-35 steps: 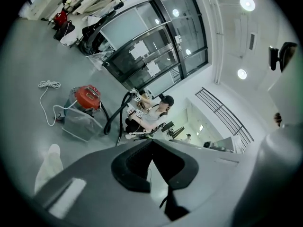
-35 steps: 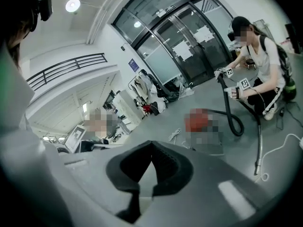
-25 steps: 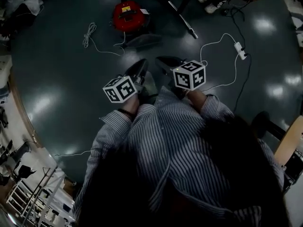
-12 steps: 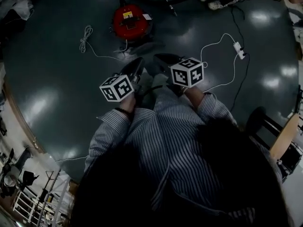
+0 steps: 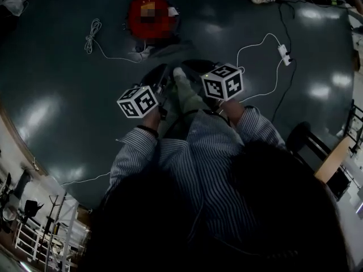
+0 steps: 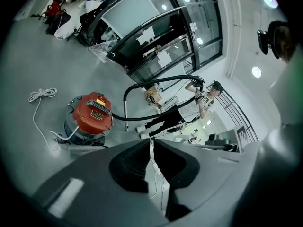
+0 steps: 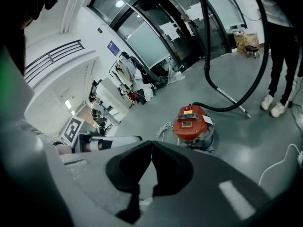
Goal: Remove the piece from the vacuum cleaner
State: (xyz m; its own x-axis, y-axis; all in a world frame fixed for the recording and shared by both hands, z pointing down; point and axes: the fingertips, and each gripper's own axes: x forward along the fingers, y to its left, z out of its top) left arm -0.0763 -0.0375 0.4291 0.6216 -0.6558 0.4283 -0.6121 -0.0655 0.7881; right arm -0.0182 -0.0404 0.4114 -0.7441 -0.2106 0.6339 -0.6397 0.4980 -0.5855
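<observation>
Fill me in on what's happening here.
A person in a striped shirt stands with a gripper in each hand, facing a red vacuum cleaner on the floor ahead. Neither gripper touches it. The right gripper has its jaws together and empty. The left gripper has jaws just opening, with nothing between them. Beyond, a second person holds up the vacuum's black hose.

The vacuum cleaner (image 7: pixel 191 123) is showing red with a yellow label, its hose (image 7: pixel 211 77) black; a white cord (image 5: pixel 92 34) is lying on the glossy dark-green floor (image 5: pixel 62 89); the shirt (image 5: pixel 215 152) is showing blue-white stripes.
</observation>
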